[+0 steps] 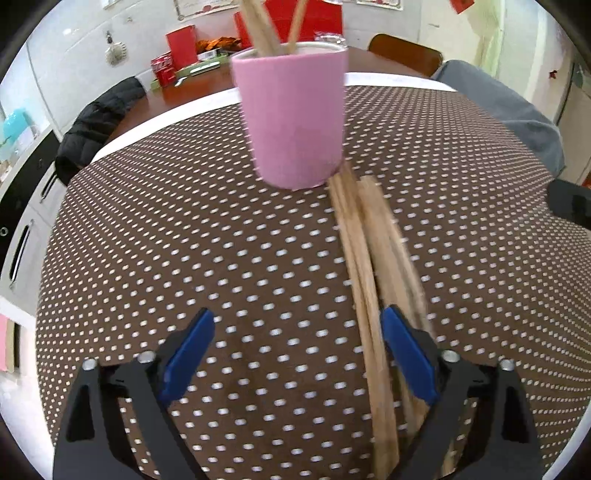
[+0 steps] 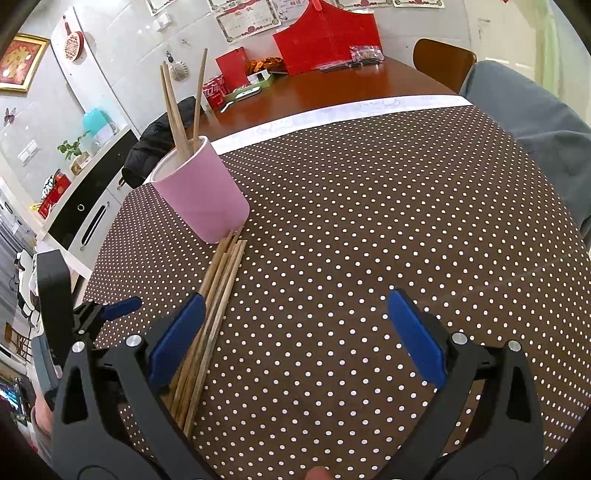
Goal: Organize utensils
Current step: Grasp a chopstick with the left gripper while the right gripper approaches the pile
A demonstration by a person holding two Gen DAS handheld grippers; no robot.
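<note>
A pink cup [image 1: 293,122] stands on the brown dotted tablecloth [image 1: 221,240] with three wooden chopsticks [image 1: 264,27] upright in it. It also shows in the right wrist view [image 2: 201,194] with its chopsticks [image 2: 177,110]. A bundle of several wooden chopsticks [image 1: 369,266] lies flat on the cloth, one end touching the cup's base. My left gripper [image 1: 297,325] is open and empty; the bundle runs beside its right finger. My right gripper [image 2: 295,310] is open and empty, with the bundle [image 2: 212,306] by its left finger. The left gripper [image 2: 110,310] shows at the left edge.
Beyond the cloth, the wooden table [image 2: 332,88] holds red boxes [image 2: 327,37] and small packets. A black jacket [image 1: 96,125] hangs at the table's left end. A grey-clothed person [image 2: 535,122] sits at the right. White cabinets [image 2: 85,206] stand at left.
</note>
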